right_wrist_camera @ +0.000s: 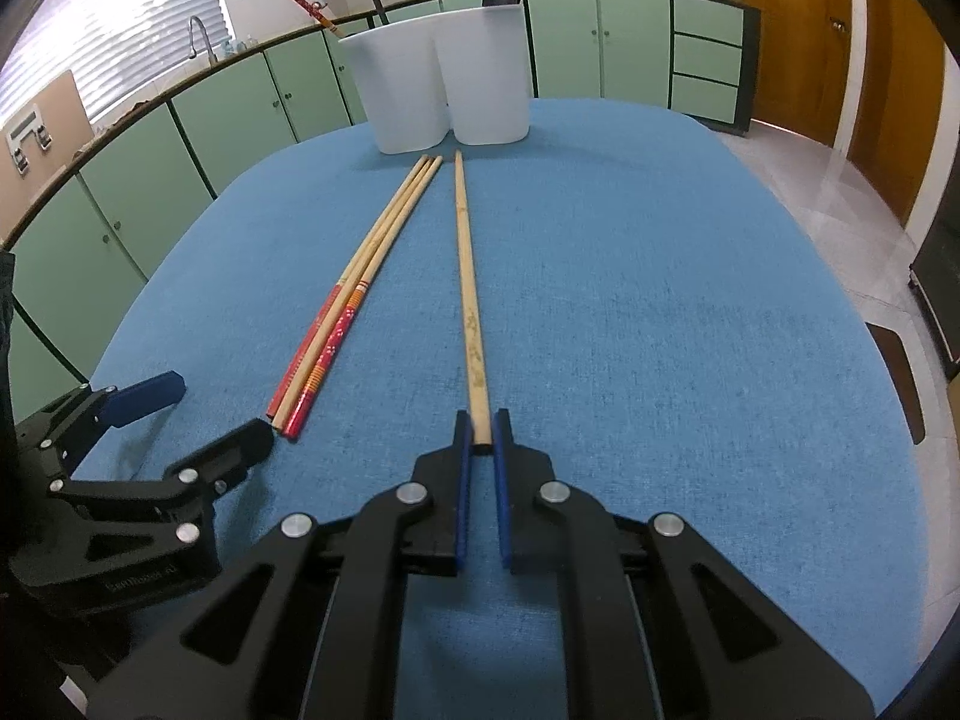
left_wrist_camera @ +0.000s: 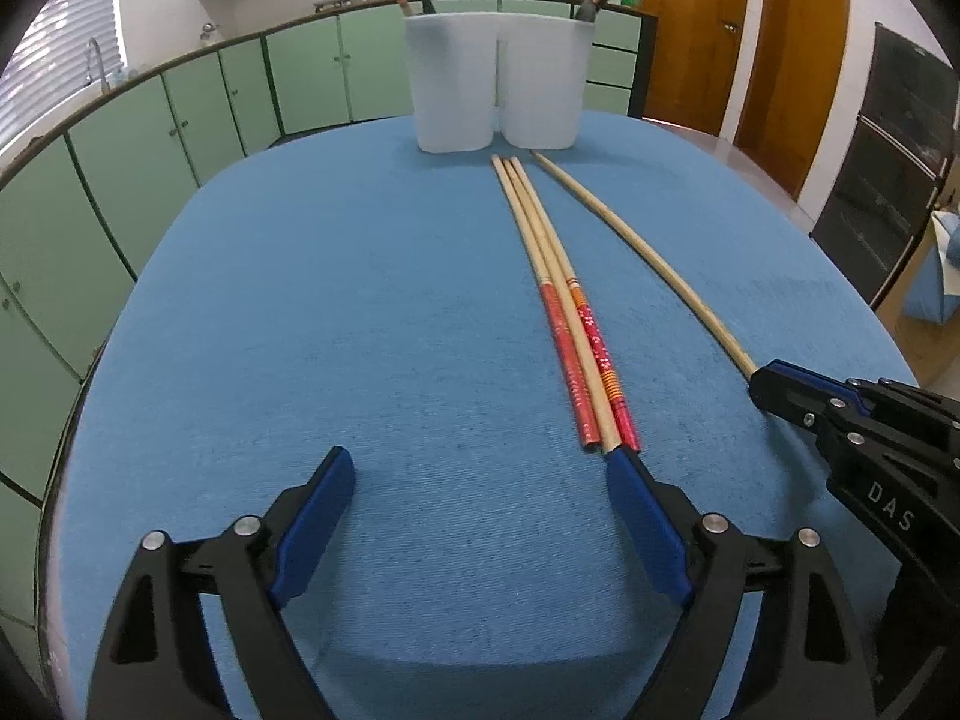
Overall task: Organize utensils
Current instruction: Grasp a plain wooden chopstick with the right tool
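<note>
Your right claw [right_wrist_camera: 483, 429] had clamped the near end of the plain chopstick [right_wrist_camera: 465, 264] lying on the blue surface [right_wrist_camera: 690, 312]. Your left claw [left_wrist_camera: 480, 480] stood wide and empty, one pad touching the three bundled chopsticks [left_wrist_camera: 561, 300] that pointed toward the white holder [left_wrist_camera: 498, 84].

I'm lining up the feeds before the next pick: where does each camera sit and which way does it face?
Left wrist: on the left hand-held gripper, aimed down the blue table at the white holder; its jaws stand open beside three chopsticks; the right hand-held gripper shows at right.
Right wrist: on the right hand-held gripper, facing likewise, shut on the single plain chopstick; the left hand-held gripper shows at left.
Shared: table, holder, all four chopsticks.
</note>
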Demonstrator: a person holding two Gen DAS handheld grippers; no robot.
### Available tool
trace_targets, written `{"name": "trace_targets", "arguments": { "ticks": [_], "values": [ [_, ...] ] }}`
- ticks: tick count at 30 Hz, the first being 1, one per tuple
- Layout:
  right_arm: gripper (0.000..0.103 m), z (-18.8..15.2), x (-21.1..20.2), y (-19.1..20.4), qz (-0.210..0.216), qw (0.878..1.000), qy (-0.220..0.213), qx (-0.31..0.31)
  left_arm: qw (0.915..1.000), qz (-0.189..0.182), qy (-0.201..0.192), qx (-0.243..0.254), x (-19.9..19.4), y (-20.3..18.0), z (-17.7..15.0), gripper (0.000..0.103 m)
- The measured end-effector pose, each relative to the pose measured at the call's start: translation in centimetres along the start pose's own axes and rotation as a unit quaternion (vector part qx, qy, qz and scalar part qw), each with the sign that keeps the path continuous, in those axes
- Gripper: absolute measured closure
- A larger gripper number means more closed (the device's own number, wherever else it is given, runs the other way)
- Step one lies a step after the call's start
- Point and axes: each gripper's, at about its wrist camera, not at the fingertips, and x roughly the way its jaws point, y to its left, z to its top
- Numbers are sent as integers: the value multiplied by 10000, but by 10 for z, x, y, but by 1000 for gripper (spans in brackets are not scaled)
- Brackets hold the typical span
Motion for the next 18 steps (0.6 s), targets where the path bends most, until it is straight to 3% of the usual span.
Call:
{"name": "trace_targets", "arguments": {
  "ticks": [11, 18],
  "values": [
    [96, 1, -1, -4, 113, 9999, 5, 75, 9996, -272, -29, -75, -4, -7, 2, 16],
    [96, 0, 0, -5, 132, 9999, 10, 80, 9997, -139, -77, -190, -7, 10, 4, 16]
  ]
}}
